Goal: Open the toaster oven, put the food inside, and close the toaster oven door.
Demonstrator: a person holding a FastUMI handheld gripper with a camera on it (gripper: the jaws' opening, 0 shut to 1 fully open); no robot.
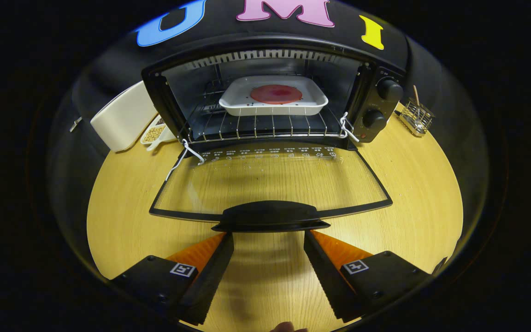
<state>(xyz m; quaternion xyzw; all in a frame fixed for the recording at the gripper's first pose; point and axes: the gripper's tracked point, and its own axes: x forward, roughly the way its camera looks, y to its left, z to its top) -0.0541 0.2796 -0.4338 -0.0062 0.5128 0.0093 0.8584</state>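
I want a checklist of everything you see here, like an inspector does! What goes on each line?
Surface: wooden table, bare ahead of the oven apart from the lowered door.
Job's things: toaster oven open, glass door lying flat, handle just ahead of the tongs; white dish with red food sits on the rack inside.
Clutter: white container and small dish of beans beside one side of the oven; wire holder beside the other.
Tongs: open, holding nothing.
Cables: white cords at the door hinges.
Surroundings: black cloth wall.
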